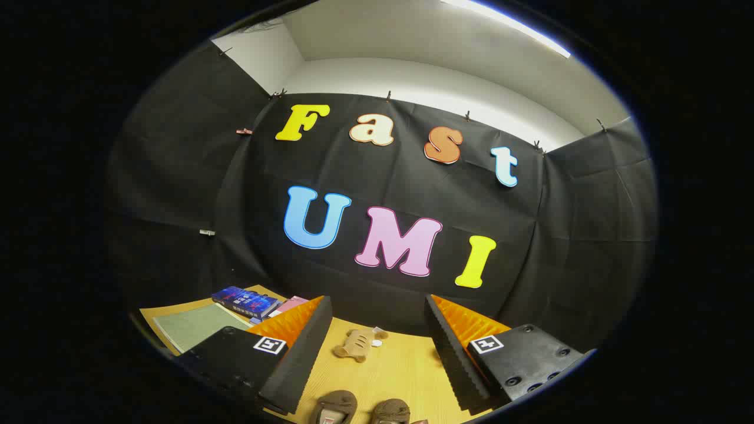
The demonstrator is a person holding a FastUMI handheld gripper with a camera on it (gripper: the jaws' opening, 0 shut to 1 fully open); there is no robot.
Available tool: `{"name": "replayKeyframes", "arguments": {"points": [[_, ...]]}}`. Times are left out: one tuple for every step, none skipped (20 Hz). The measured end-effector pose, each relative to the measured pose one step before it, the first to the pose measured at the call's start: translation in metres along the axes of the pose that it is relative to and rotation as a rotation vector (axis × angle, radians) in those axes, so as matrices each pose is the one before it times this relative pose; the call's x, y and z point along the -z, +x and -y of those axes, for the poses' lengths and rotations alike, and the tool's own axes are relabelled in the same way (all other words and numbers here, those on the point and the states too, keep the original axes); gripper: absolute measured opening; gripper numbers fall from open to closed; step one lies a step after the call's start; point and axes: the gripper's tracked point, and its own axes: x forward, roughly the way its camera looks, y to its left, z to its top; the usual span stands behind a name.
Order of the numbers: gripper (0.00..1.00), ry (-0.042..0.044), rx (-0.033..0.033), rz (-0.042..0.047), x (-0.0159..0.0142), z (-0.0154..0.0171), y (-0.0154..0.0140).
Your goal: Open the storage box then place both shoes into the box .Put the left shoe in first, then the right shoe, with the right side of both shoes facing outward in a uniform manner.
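Gripper (377, 353) was wide open, nothing held. Two shoes (362, 409) lay on the table (394, 371) between the fingers; a plush toy (356, 343) sat beyond.

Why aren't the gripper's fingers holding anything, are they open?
Open. The gripper has its fingers spread wide apart over the wooden table, nothing pressed between them; two shoes lie low between them.

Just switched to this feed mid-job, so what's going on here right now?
A person holds the gripper above a wooden table, fingers wide apart and holding nothing. Two brown shoes lie side by side low between the fingers, untouched. A small tan plush toy lies farther ahead on the table, and a stack of books with a green mat sits off to the left. No shoe has been picked up yet.
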Motion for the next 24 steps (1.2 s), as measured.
{"name": "replayKeyframes", "arguments": {"points": [[0.97,-0.00250,0.00011,0.00105,-0.00089,-0.00021,-0.00081],[0.97,0.00114,-0.00073,0.00060,-0.00052,0.00005,-0.00009],[0.97,0.00388,-0.00294,-0.00301,0.00034,-0.00180,-0.00054],[0.97,0.00349,-0.00272,-0.00265,0.00193,-0.00153,0.00034],[0.97,0.00312,-0.00227,-0.00186,0.00094,-0.00133,-0.00054],[0.97,0.00211,-0.00241,-0.00313,0.00146,-0.00104,0.00001],[0.97,0.00115,-0.00099,-0.00467,0.00122,-0.00058,-0.00019],[0.97,0.00092,-0.00141,-0.00367,0.00116,-0.00029,0.00073],[0.97,0.00071,-0.00148,-0.00074,0.00035,-0.00030,0.00037],[0.97,0.00021,0.00000,0.00018,0.00087,-0.00108,-0.00082],[0.97,0.00104,-0.00086,0.00065,0.00018,-0.00041,0.00062],[0.97,0.00183,-0.00023,-0.00265,0.00030,0.00007,0.00108],[0.97,0.00211,-0.00186,-0.00220,0.00093,-0.00026,0.00031],[0.97,0.00258,-0.00103,-0.00203,0.00098,-0.00110,0.00075],[0.97,0.00228,-0.00141,-0.00148,0.00074,-0.00083,-0.00003],[0.97,0.00136,-0.00131,-0.00023,-0.00044,-0.00024,0.00047],[0.97,0.00036,-0.00105,0.00104,-0.00021,-0.00016,-0.00035],[0.97,-0.00090,-0.00076,0.00257,-0.00128,-0.00053,-0.00027],[0.97,-0.00038,-0.00287,0.00077,0.00050,-0.00132,0.00118],[0.97,0.00133,-0.00437,-0.00275,0.00193,-0.00160,0.00011],[0.97,0.00410,-0.01098,-0.00535,0.00258,-0.00219,0.00207],[0.97,0.00863,-0.01400,-0.01166,0.00498,-0.00363,0.00245],[0.97,0.00951,-0.01608,-0.01155,0.00421,-0.00293,0.00125],[0.97,0.02390,-0.04193,-0.01938,0.00735,-0.01021,0.00307]]}}
